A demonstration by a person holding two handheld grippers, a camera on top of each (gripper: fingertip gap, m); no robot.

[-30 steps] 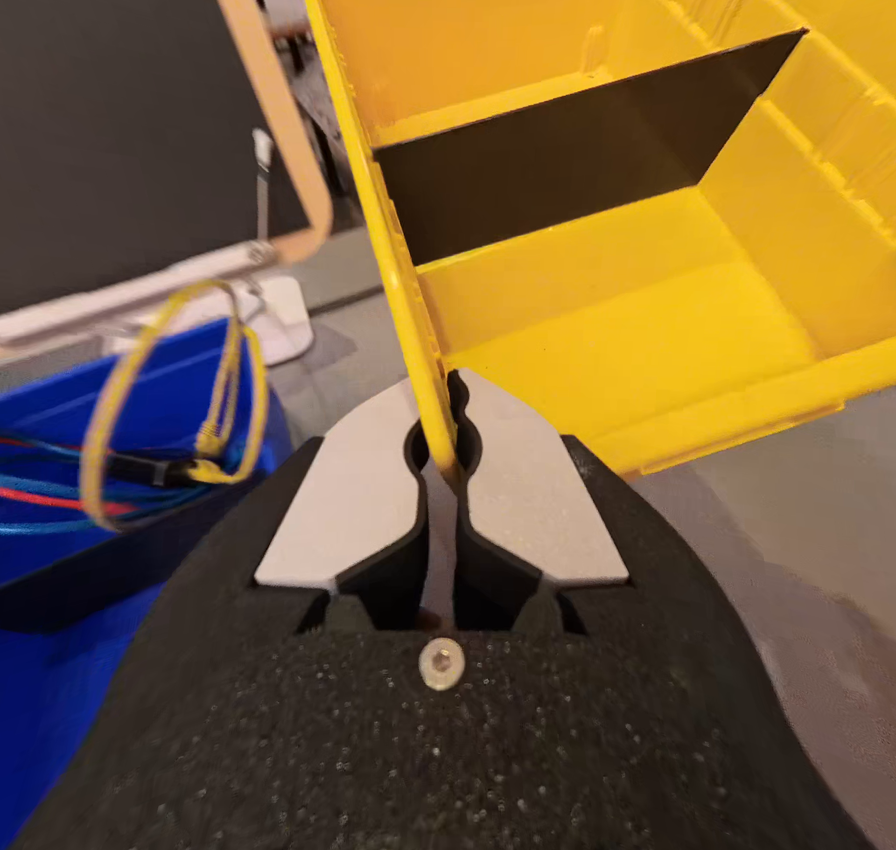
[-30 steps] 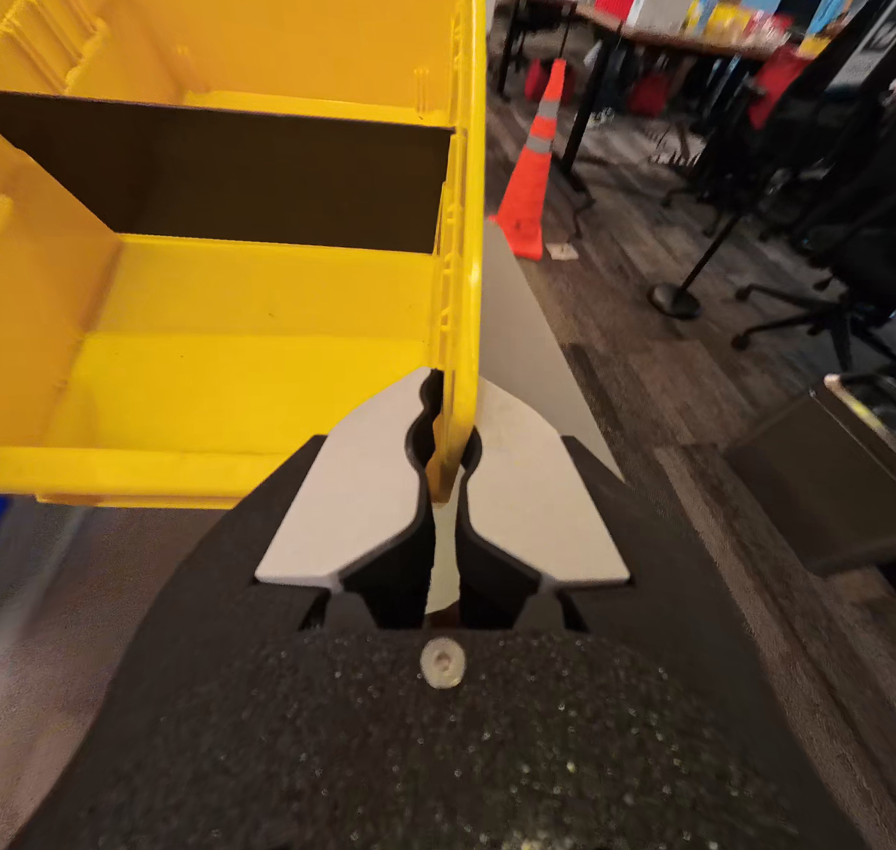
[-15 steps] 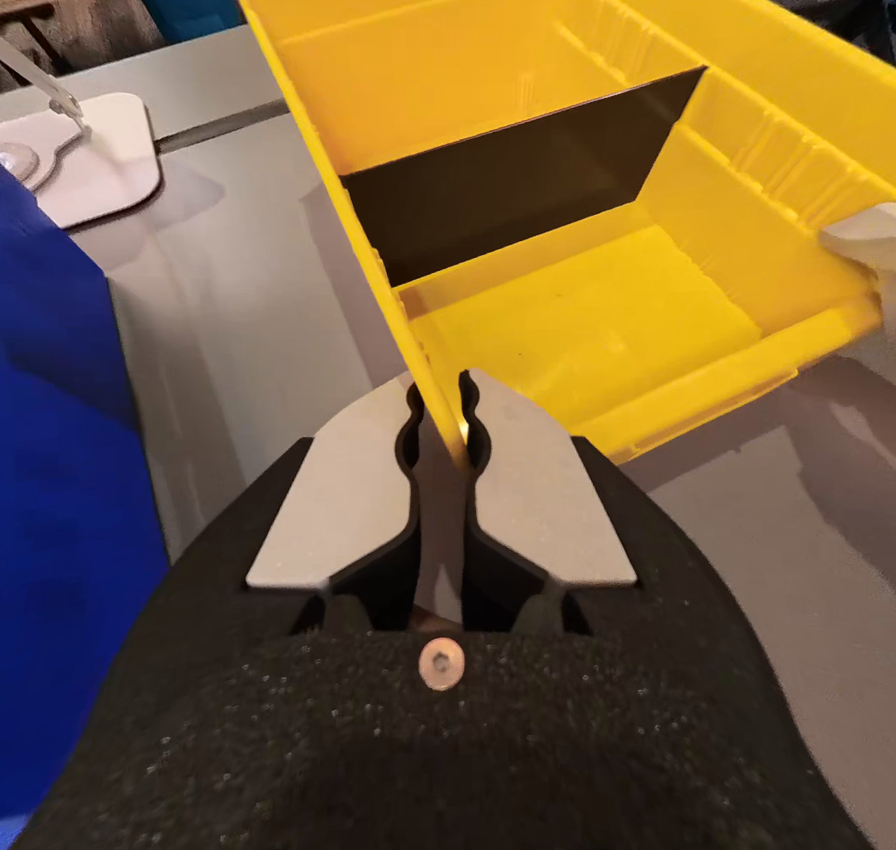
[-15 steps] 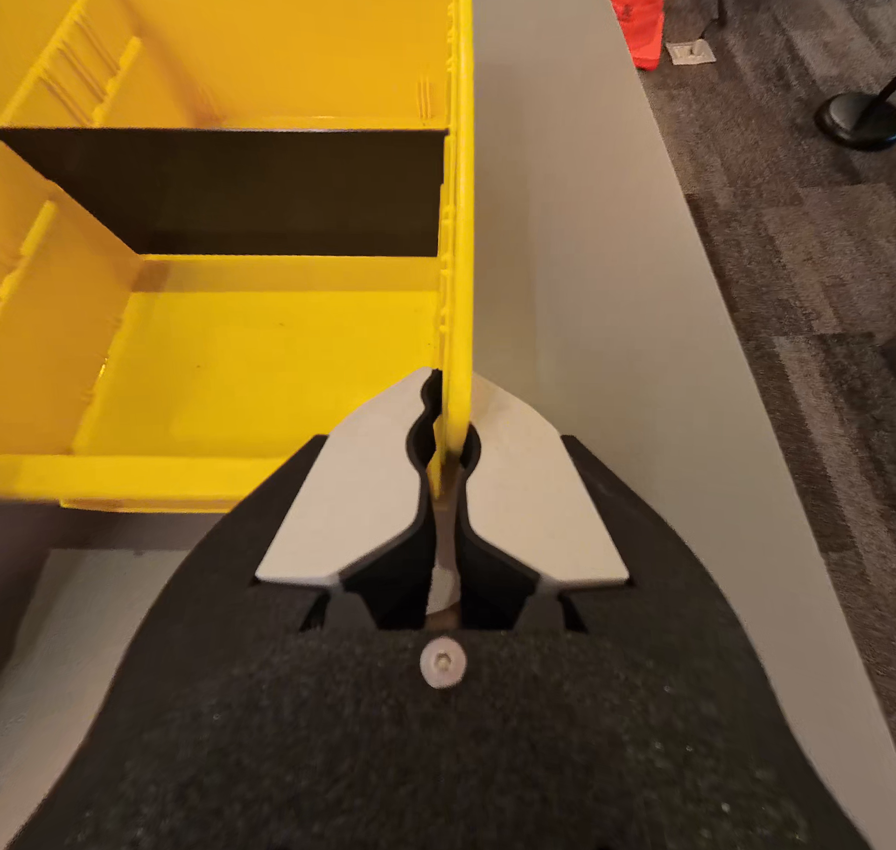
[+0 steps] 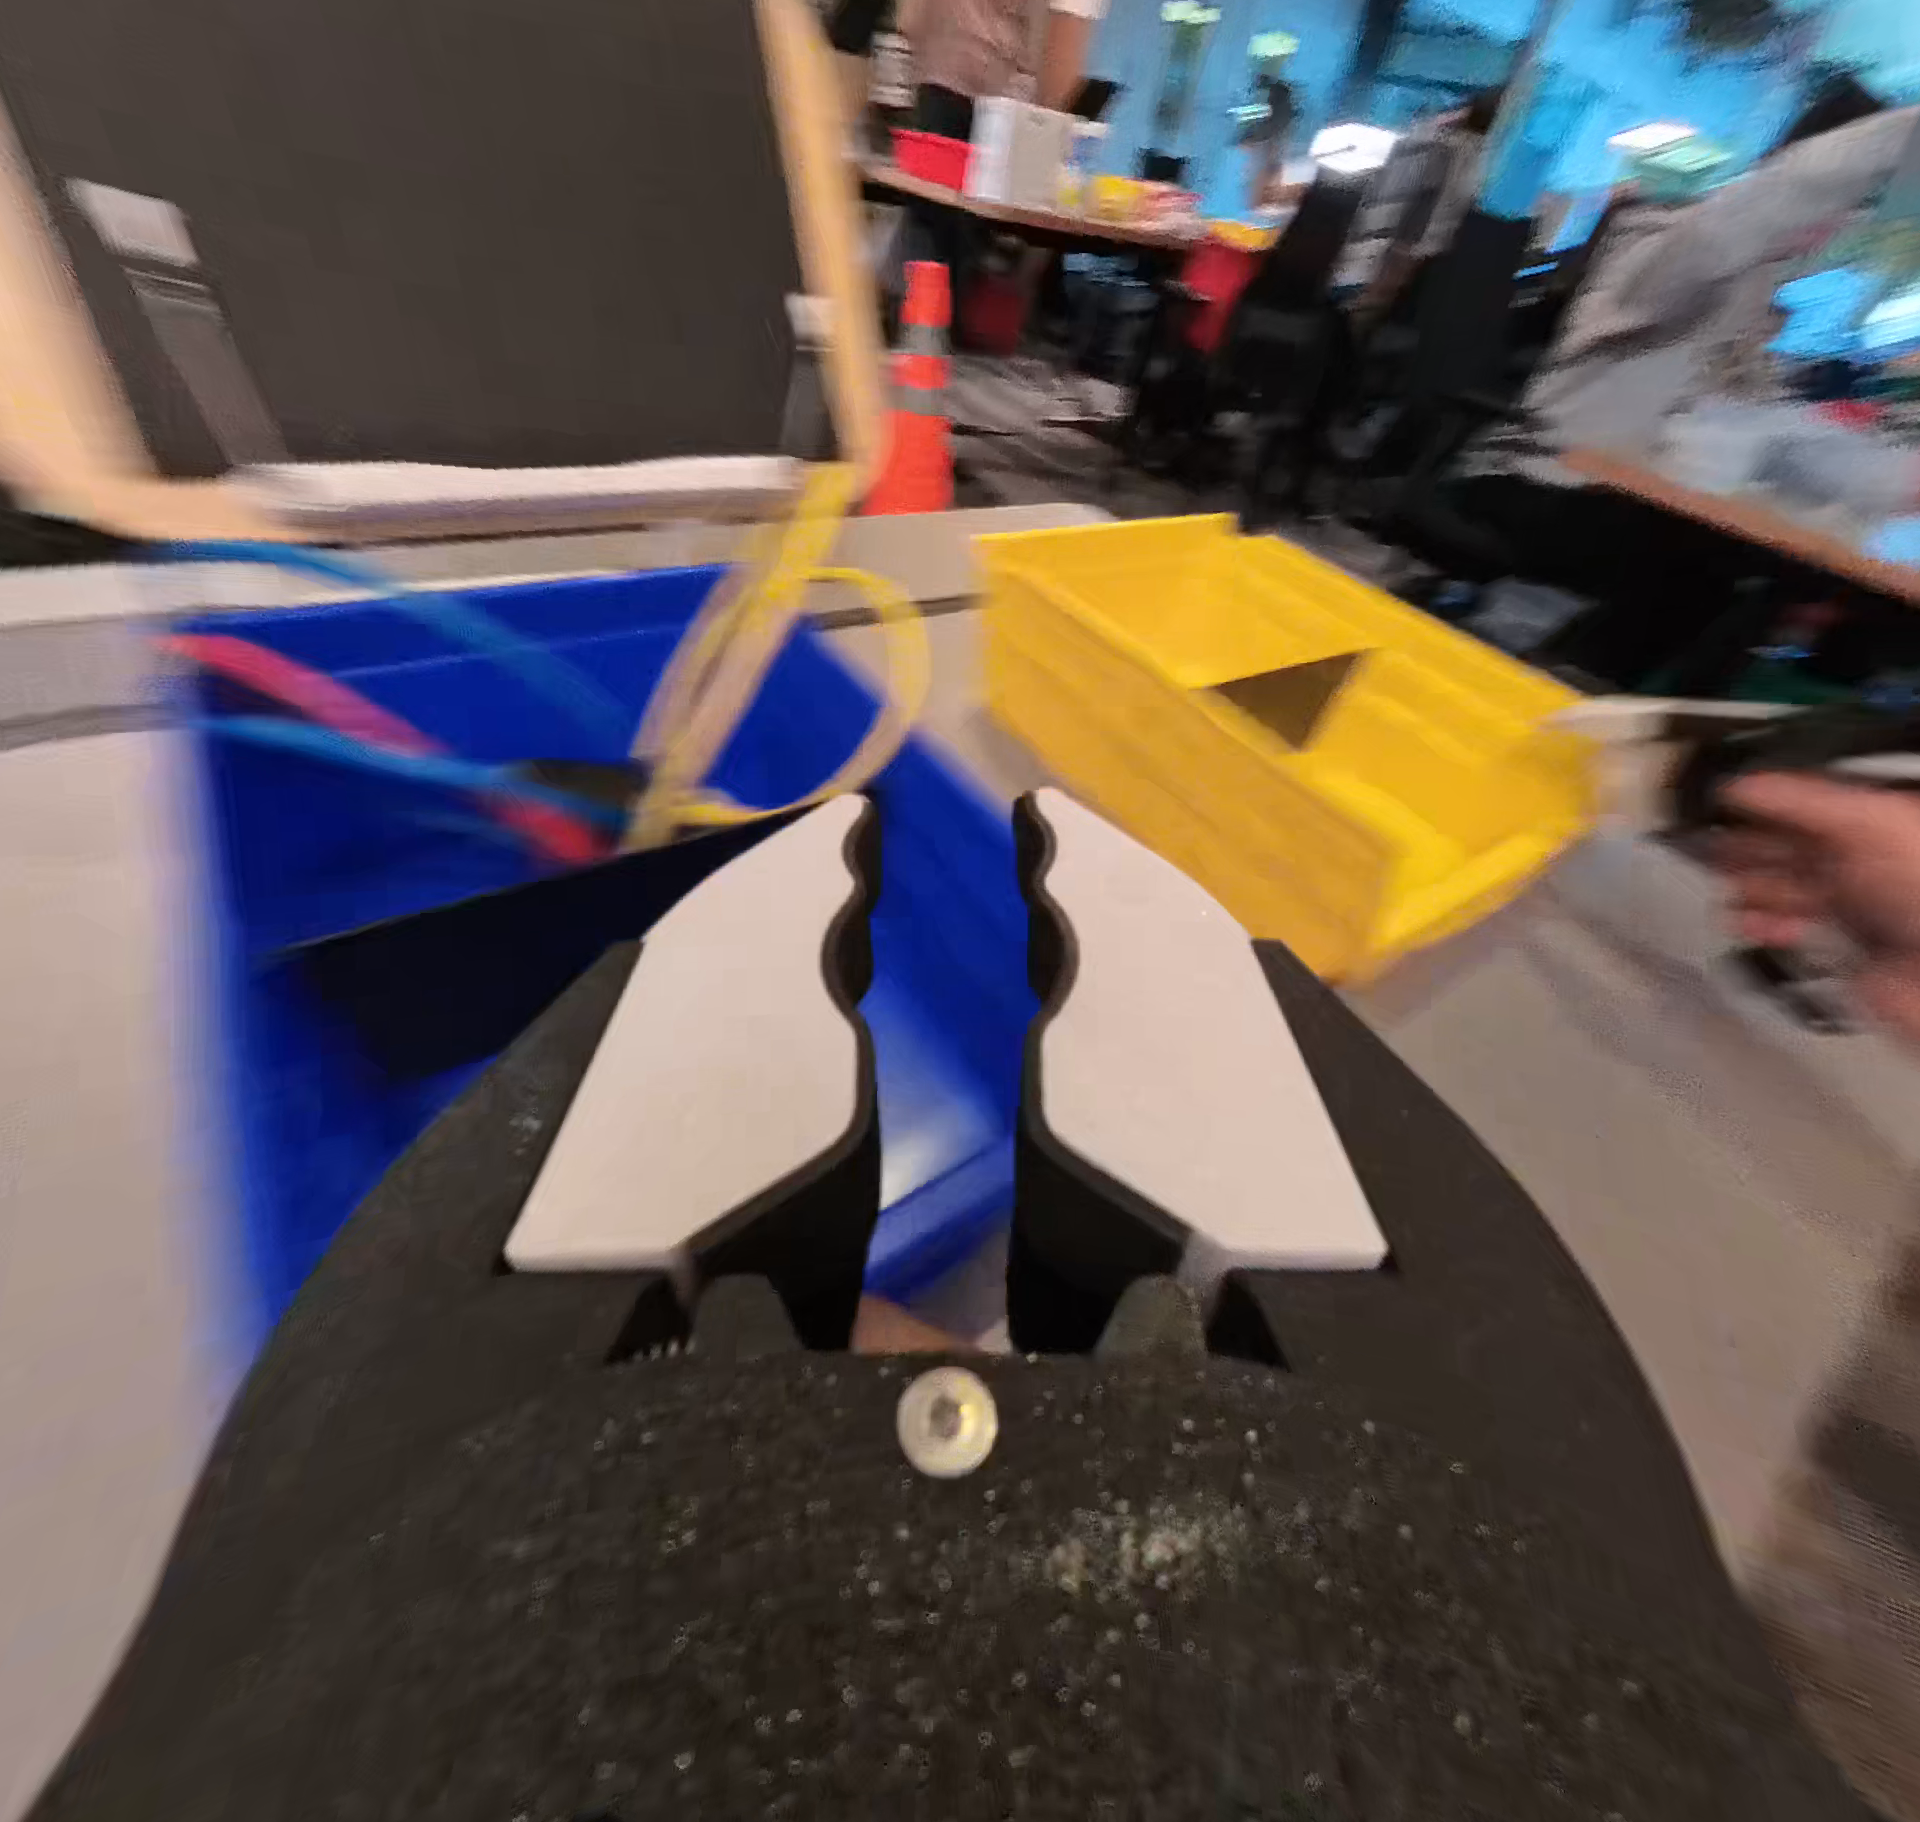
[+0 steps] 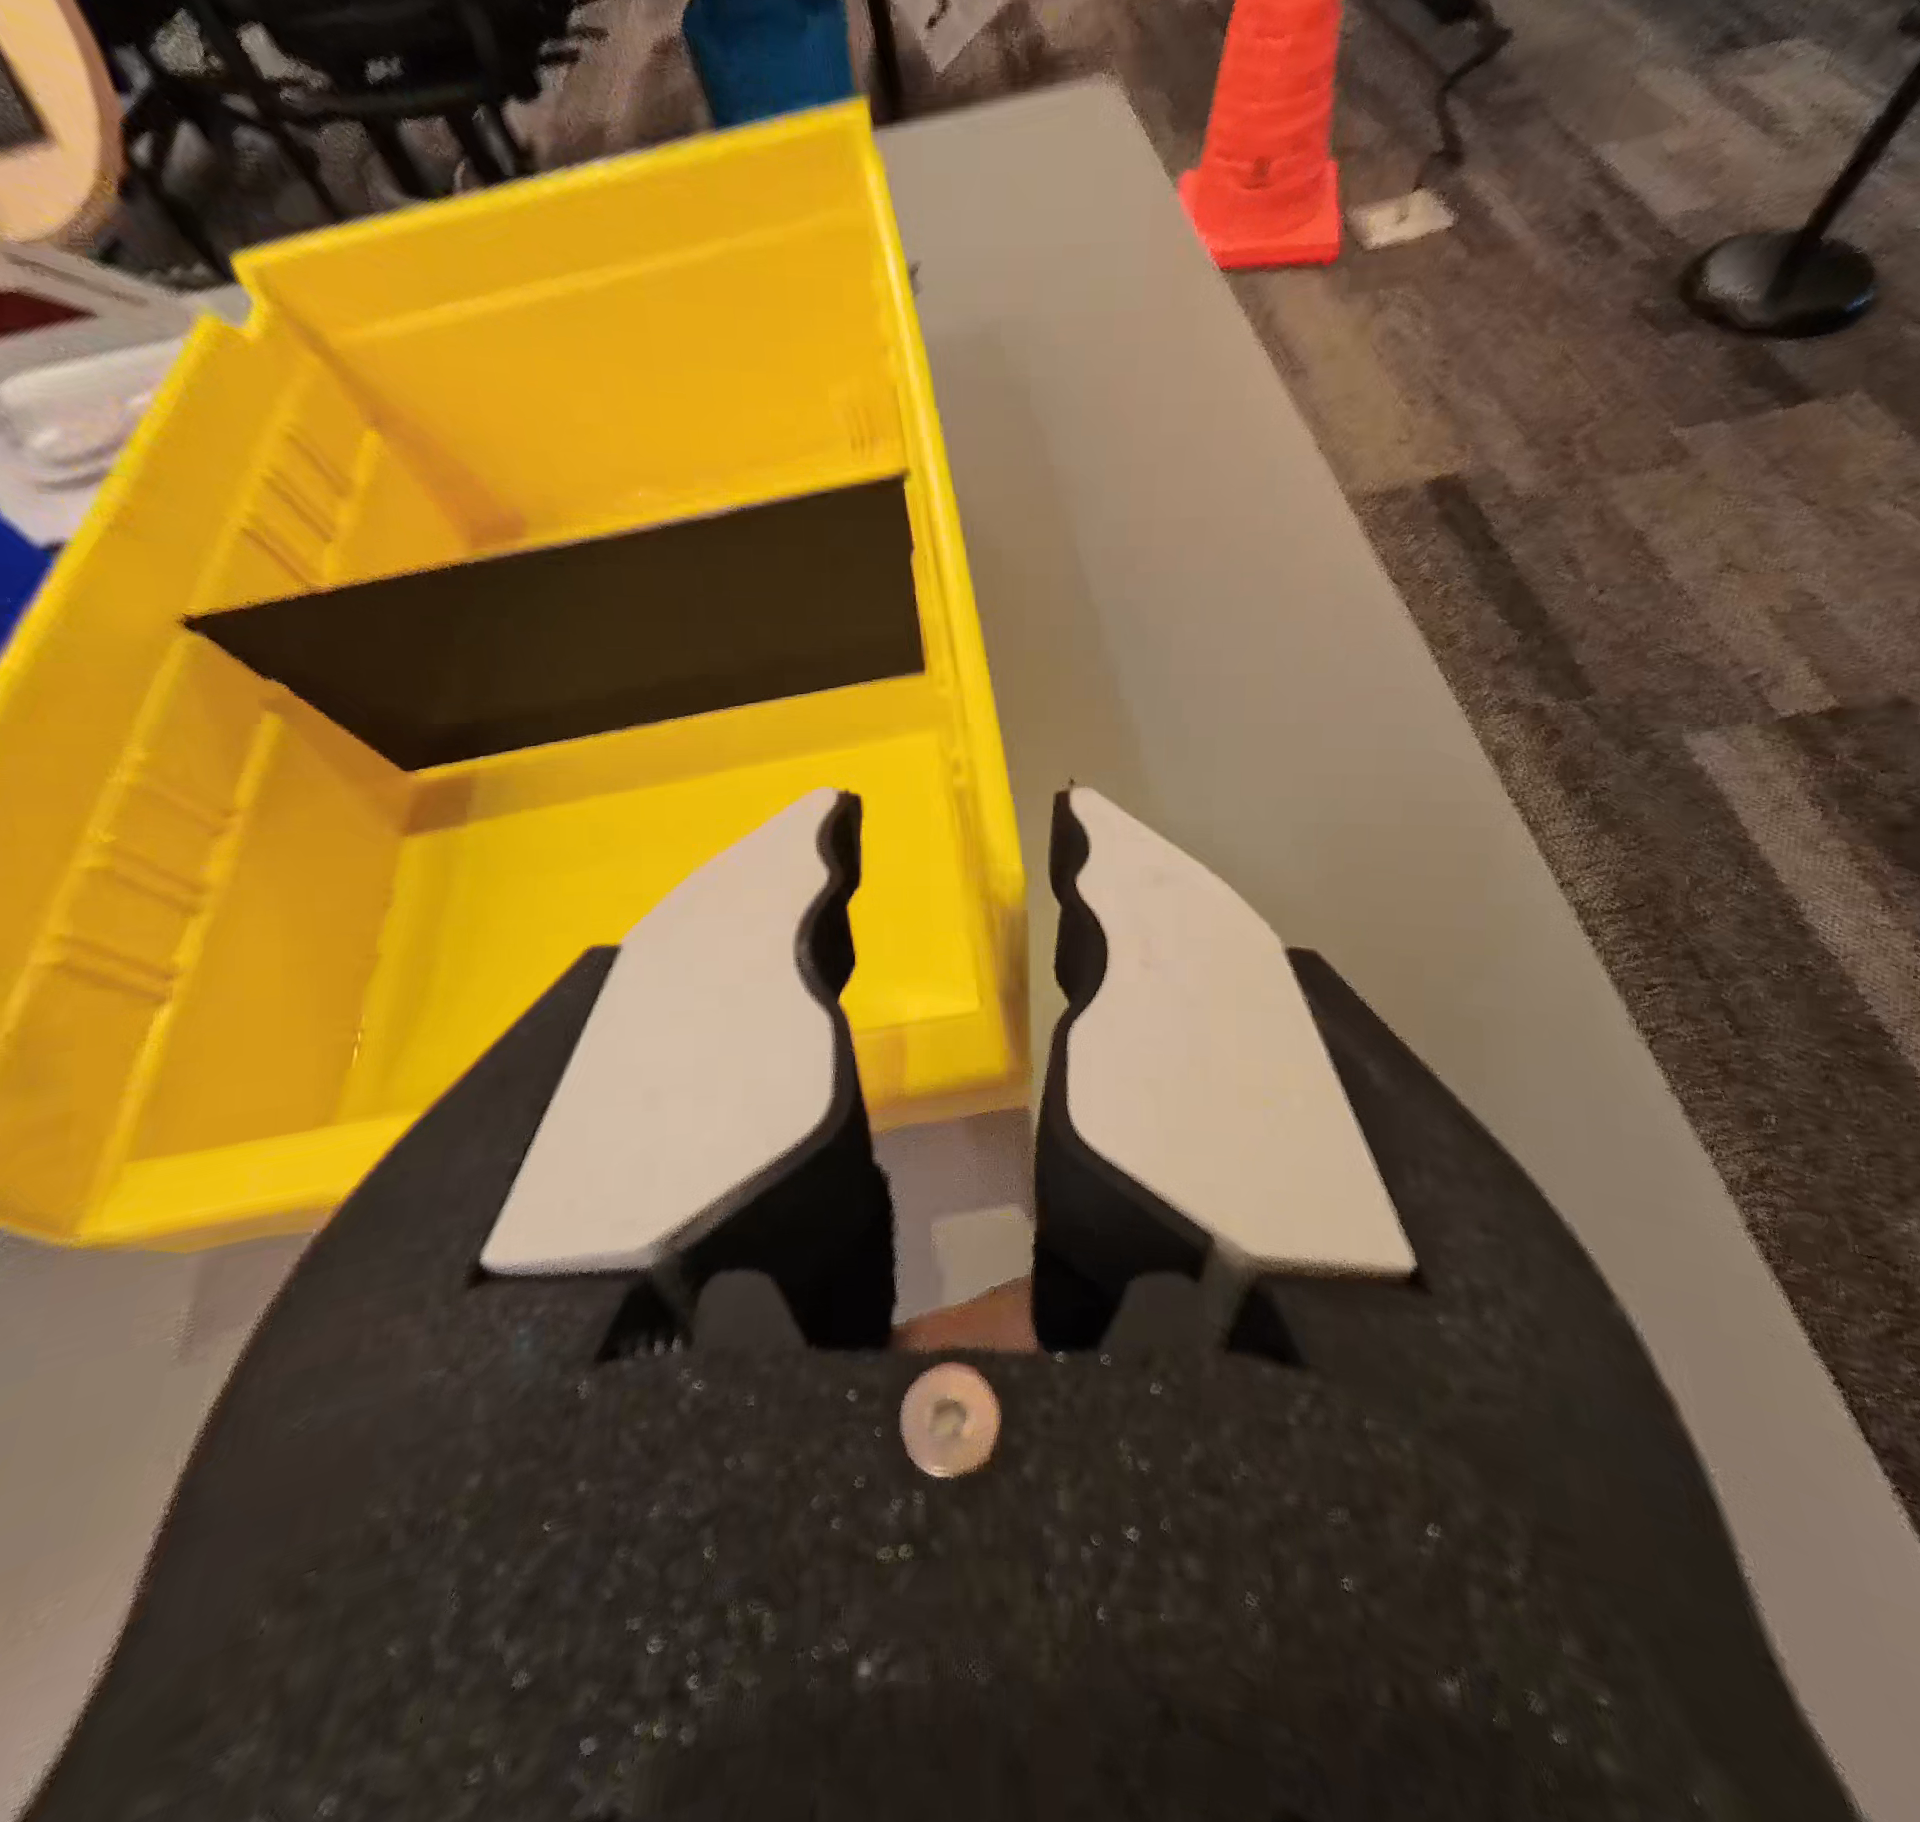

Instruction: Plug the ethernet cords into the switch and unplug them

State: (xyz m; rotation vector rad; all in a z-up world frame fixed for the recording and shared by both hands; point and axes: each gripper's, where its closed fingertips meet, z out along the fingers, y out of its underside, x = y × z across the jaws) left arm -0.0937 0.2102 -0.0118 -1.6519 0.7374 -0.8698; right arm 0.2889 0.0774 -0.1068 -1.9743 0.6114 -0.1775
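Both grippers have let go of the yellow bin's side walls, which they pinched a moment ago.

Left wrist view, badly blurred: the left gripper (image 5: 943,816) is spread with nothing between its pale, wavy-edged fingers. It hangs over the blue bin (image 5: 312,879), smooth plastic with a dark divider, where yellow (image 5: 790,671), blue and red cords lie tangled. The yellow bin (image 5: 1247,733) sits to the right on the grey table (image 5: 1538,1097). No switch shows.

Right wrist view: the right gripper (image 6: 956,806) is spread too — empty, above the bin's (image 6: 623,370) near right corner. The bin is ribbed inside, split by a black divider (image 6: 582,619), both halves bare. Open tabletop runs to the right edge; an orange cone (image 6: 1278,99) stands on the carpet beyond. No writing is readable.
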